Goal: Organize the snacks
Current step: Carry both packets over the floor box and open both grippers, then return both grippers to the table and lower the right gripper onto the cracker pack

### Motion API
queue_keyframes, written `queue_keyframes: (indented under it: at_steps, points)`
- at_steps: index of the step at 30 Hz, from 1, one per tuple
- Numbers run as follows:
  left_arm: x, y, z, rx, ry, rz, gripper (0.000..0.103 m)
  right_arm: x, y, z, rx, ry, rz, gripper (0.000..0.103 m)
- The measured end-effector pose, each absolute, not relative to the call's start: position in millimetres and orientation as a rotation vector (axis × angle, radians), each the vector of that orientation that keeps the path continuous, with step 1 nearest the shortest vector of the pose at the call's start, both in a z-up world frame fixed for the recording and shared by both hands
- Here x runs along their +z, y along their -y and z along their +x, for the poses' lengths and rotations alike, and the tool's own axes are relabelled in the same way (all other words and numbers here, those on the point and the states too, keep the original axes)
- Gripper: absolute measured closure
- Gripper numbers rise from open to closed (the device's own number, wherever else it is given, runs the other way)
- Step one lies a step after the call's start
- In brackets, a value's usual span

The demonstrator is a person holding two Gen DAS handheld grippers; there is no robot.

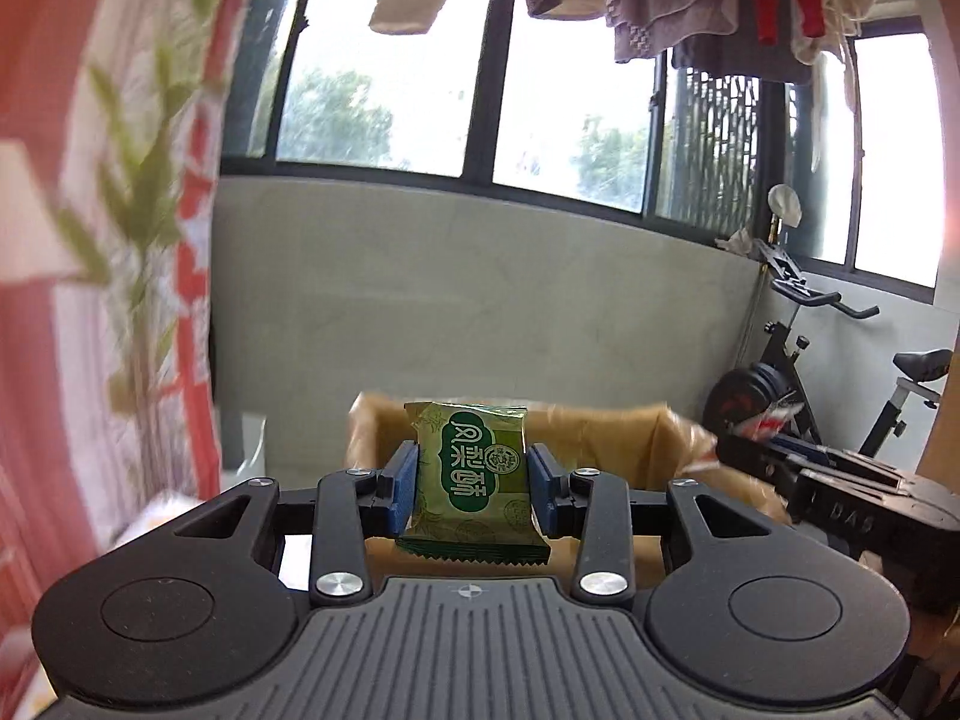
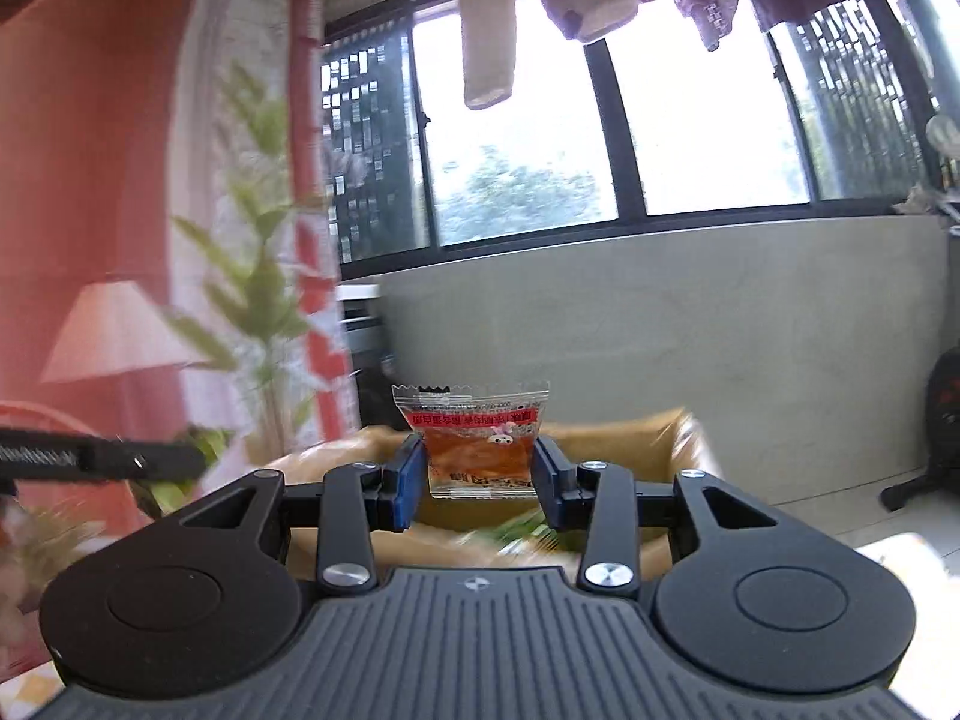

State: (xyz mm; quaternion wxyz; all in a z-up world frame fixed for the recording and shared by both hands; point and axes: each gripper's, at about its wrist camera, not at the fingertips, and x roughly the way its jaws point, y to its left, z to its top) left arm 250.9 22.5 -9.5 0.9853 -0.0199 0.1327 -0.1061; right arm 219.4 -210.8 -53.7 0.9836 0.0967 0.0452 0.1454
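Gripping green foil snack packet [image 1: 471, 474] in left tool [image 1: 472, 483], clear red-printed snack pouch [image 2: 480, 450] in right tool [image 2: 481, 468]; carrying level over brown cardboard box [image 1: 606, 444], lower centre, keeps both secure.

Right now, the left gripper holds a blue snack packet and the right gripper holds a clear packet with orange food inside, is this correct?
Not quite. In the left wrist view the packet in the left gripper is green, not blue; only the pads are blue. The right gripper does hold the clear packet with orange food.

Left gripper [image 1: 472, 483] pointed roughly level, slightly nose-down, blue pads [image 1: 404, 480] clamped on both sides of a green packet [image 1: 471, 474]. Right gripper [image 2: 478, 477] held level, pads [image 2: 405, 483] pinching a clear red-printed packet [image 2: 474, 447].
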Motion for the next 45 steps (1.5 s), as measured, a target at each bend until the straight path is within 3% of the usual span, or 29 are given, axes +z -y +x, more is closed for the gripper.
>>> queue_keyframes:
  at_steps: [4,7,9,12,25,45]
  points:
    - [-14,-4,297,-0.234,-0.328,-0.050,0.062,-57,218,256,0.233,-0.205,0.230,0.061]
    - [-28,7,326,-0.283,-0.412,-0.050,0.059,-65,218,274,0.215,-0.332,0.230,0.052]
    - [-36,8,327,-0.277,-0.431,-0.057,0.049,-68,216,264,0.208,-0.303,0.205,0.050]
    - [-43,6,319,-0.288,-0.441,-0.065,0.047,-69,214,243,0.226,-0.251,0.188,0.040]
    - [-46,-36,249,-0.315,-0.409,-0.063,0.047,-86,210,165,0.241,-0.259,0.282,0.039]
    - [-151,-63,209,-0.258,-0.676,-0.173,0.047,-169,172,156,0.360,-0.689,0.188,0.039]
